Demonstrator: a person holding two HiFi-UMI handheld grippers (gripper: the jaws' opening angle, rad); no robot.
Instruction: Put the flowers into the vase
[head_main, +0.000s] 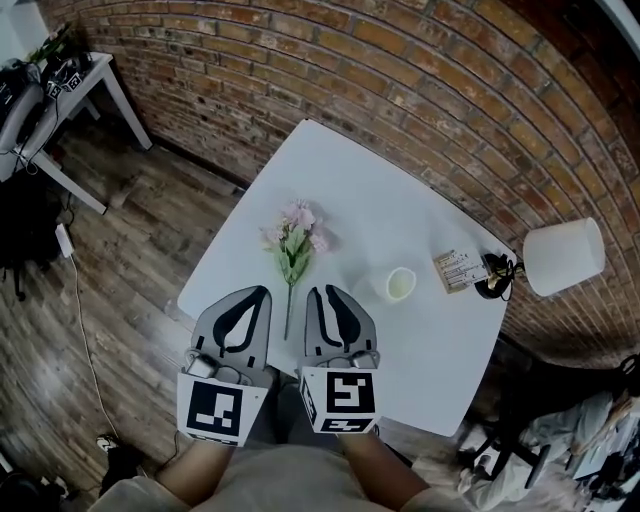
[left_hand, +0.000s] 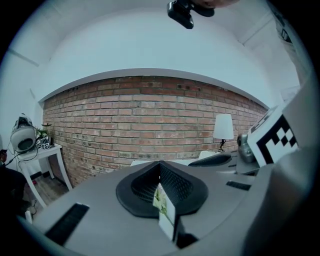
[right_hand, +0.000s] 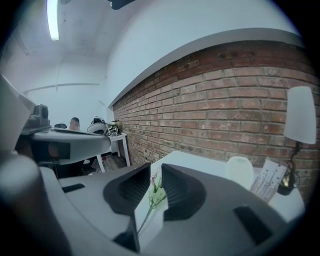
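My left claw (head_main: 258, 297) is pressed together with nothing in it, at the near edge of the counter (head_main: 400, 190). Just right of it the flowers (head_main: 294, 243) lie flat, with the stem pointing back between both claws. My right claw (head_main: 327, 295) is spread only slightly and is empty, the stem showing through its gap. That thin stem hugs the counter, so I reckon a narrow bite could skid it away or scrape the surface. Farther right stands the vase (head_main: 400, 284), small and open. Top-heavy blooms or a nudge could tip it toward the card (head_main: 455, 270) and lamp (head_main: 563, 257).
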